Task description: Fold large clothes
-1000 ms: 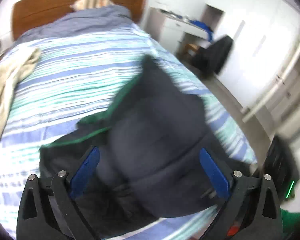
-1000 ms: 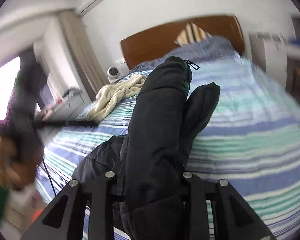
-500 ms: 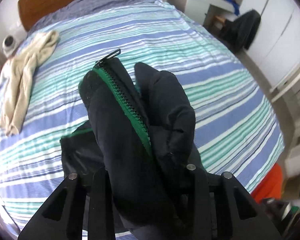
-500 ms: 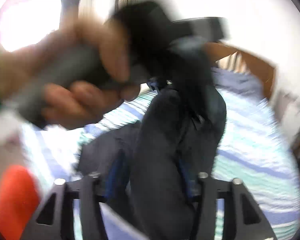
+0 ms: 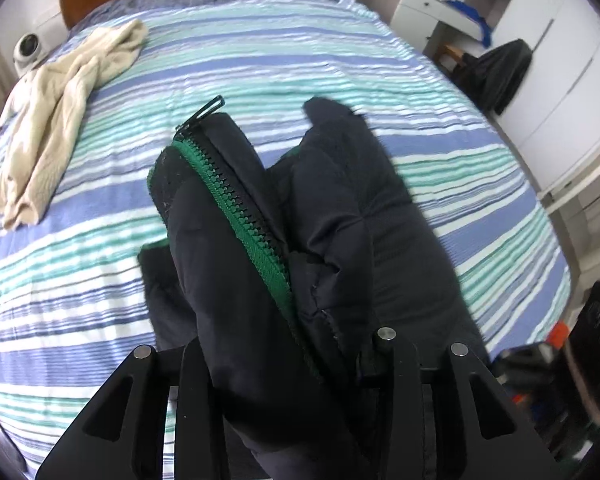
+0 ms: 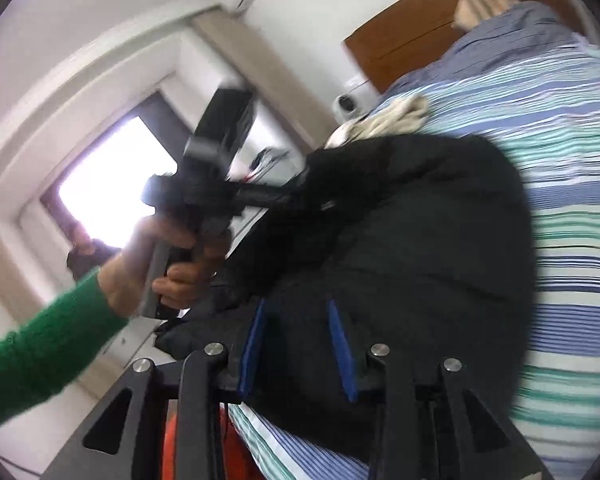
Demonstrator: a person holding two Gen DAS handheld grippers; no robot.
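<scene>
A black padded jacket [image 5: 340, 216] with a green zipper [image 5: 240, 208] lies bunched on the striped bed [image 5: 260, 60]. My left gripper [image 5: 284, 360] is shut on the jacket's zipper edge and holds it above the bed. In the right wrist view the jacket [image 6: 420, 240] fills the middle. My right gripper [image 6: 296, 352] is partly open, its blue pads [image 6: 340, 344] apart with jacket fabric between them. The left gripper [image 6: 216, 176] shows there too, held by a hand with a green sleeve, its tips in the jacket.
A beige garment [image 5: 60, 108] lies on the bed's far left. A wooden headboard [image 6: 420, 36] and a white camera [image 5: 28, 48] stand at the far end. White cabinets and a dark bag [image 5: 496, 72] are at the right. Something orange [image 6: 172, 440] is on the floor.
My left gripper shut on the jacket's zipper edge and lifted it. My right gripper opened from its grip and swung left, bringing the left hand into its view.
</scene>
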